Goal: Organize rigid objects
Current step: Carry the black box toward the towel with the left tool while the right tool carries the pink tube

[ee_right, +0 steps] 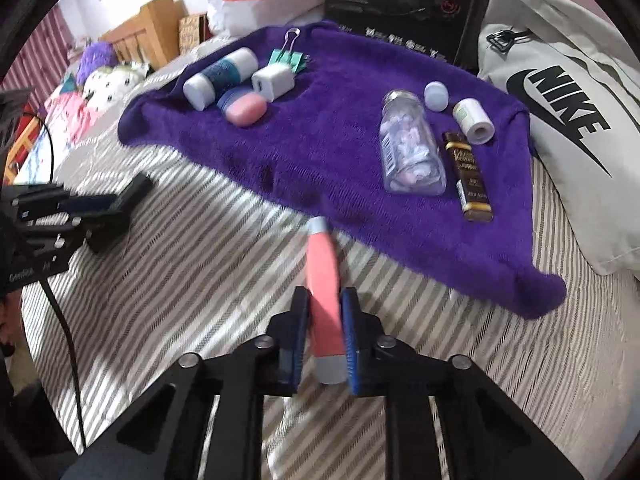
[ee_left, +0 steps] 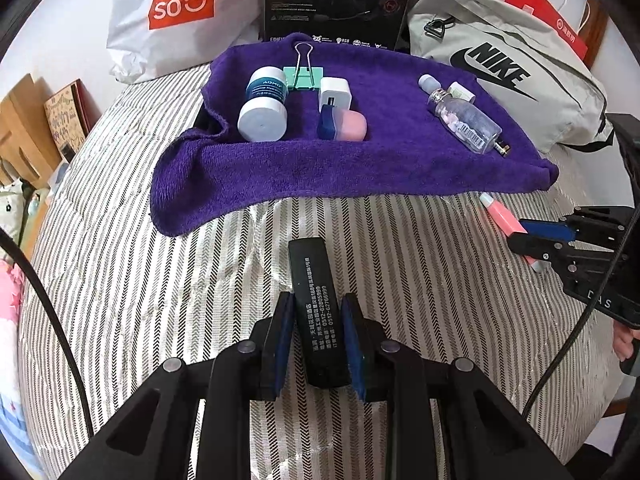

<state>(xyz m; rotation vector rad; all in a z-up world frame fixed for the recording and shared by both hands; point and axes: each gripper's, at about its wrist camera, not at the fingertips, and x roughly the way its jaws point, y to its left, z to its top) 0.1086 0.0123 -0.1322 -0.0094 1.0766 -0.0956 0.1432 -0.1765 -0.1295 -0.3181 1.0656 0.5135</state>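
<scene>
Clamped on both sides: the left gripper pinches a black bar mid-length above the striped bedding — stiff, light, slick-looking — while the right gripper squeezes a pink tube near its capped end, just short of the purple towel.

Both wrist views angled down – share purple towel.
</scene>
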